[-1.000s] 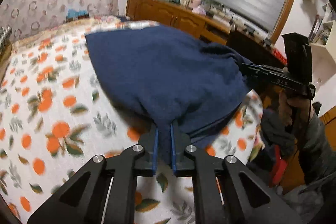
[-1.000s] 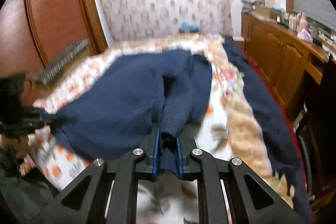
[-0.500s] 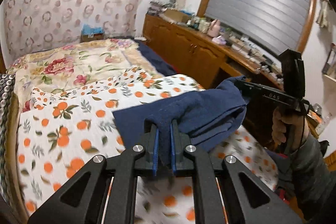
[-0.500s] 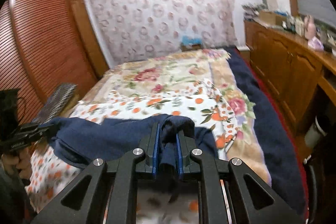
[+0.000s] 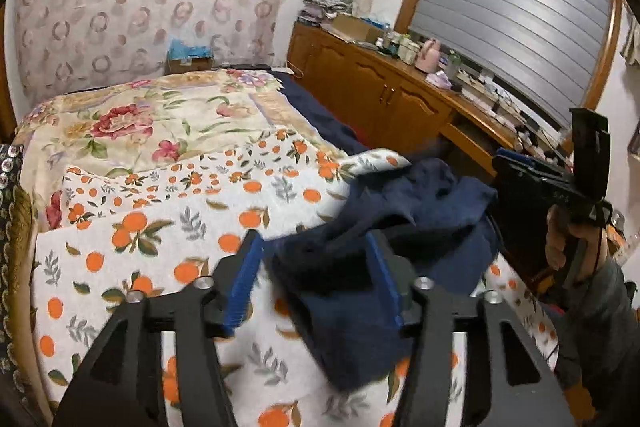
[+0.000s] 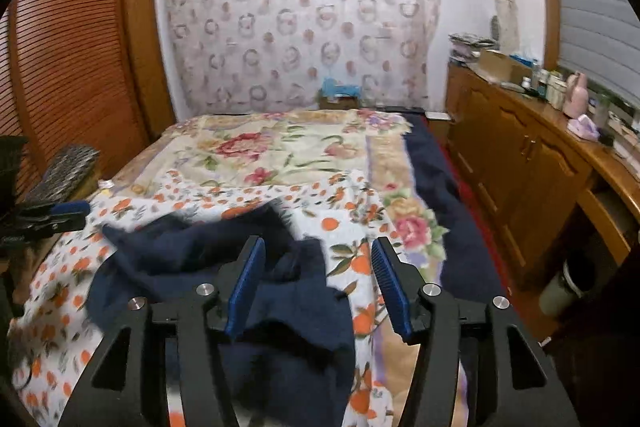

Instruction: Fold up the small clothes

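A dark navy garment (image 5: 384,259) lies crumpled on the orange-print sheet (image 5: 160,227) at the near end of the bed. My left gripper (image 5: 316,279) is open, its blue pads on either side of the cloth's near fold. My right gripper (image 6: 320,283) is open too, just above the same garment (image 6: 208,259), which spreads to the left under it. The right gripper also shows in the left wrist view (image 5: 560,183), at the right, held by a hand. The left gripper shows in the right wrist view (image 6: 48,217), at the left edge.
A floral quilt (image 6: 280,147) covers the far half of the bed, with a navy blanket (image 6: 432,171) along its right side. A wooden cabinet (image 6: 520,155) with clutter runs along the right wall. A wooden wardrobe (image 6: 68,47) stands on the left.
Both grippers have opened and let go of the navy garment. It was held up spread out, then brought down, and now lies in a heap on the sheet.
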Demonstrator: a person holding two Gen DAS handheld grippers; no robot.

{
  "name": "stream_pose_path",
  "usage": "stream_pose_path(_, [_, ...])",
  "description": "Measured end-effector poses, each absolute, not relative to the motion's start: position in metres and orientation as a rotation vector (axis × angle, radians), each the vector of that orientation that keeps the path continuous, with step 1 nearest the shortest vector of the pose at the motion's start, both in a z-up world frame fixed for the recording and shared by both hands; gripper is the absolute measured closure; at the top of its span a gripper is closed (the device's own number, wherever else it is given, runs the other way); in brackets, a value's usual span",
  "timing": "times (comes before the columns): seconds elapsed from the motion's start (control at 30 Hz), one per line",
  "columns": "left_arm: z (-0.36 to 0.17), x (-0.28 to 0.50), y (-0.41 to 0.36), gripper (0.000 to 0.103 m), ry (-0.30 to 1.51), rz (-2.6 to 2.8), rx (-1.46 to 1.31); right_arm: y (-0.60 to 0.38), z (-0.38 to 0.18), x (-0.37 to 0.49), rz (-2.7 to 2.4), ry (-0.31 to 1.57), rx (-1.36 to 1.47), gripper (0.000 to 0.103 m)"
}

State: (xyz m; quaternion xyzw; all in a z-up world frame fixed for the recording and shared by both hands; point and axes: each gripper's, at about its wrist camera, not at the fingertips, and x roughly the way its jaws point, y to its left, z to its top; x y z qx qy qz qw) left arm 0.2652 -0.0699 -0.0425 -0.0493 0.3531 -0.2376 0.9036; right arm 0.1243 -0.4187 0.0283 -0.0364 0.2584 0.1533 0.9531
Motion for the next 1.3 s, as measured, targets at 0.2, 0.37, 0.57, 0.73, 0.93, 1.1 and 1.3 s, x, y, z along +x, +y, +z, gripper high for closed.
stream_pose_path(0.2, [-0.063,0.261,-0.078,0.035,0.794,-0.518,-0.039,-0.410,-0.004,0.109,0.405,0.614,-0.169,0.034])
stream_pose_path(0.37, [-0.076,0.279,-0.097,0.035,0.846,-0.535,-0.028,-0.404,-0.012,0.120,0.434,0.650,-0.194,0.034])
stream_pose_path(0.57, [-0.076,0.307,-0.108,0.035,0.838,-0.508,-0.023,-0.412,0.009,0.154,0.453,0.625,-0.192,0.081])
stream_pose_path(0.73, [-0.075,0.325,-0.107,0.035,0.833,-0.517,-0.064,-0.409,0.029,0.189,0.473,0.598,-0.138,0.096])
stream_pose_path(0.93, [-0.084,0.335,-0.089,0.035,0.835,-0.352,-0.037,-0.394,0.014,0.219,0.294,0.716,-0.143,0.060])
stream_pose_path(1.1, [-0.091,0.332,-0.090,0.035,0.854,-0.357,-0.027,-0.405,0.024,0.201,0.293,0.704,-0.081,0.036])
stream_pose_path(1.3, [-0.104,0.334,-0.095,0.035,0.917,-0.402,-0.056,-0.428,0.007,0.185,0.389,0.745,0.026,0.030])
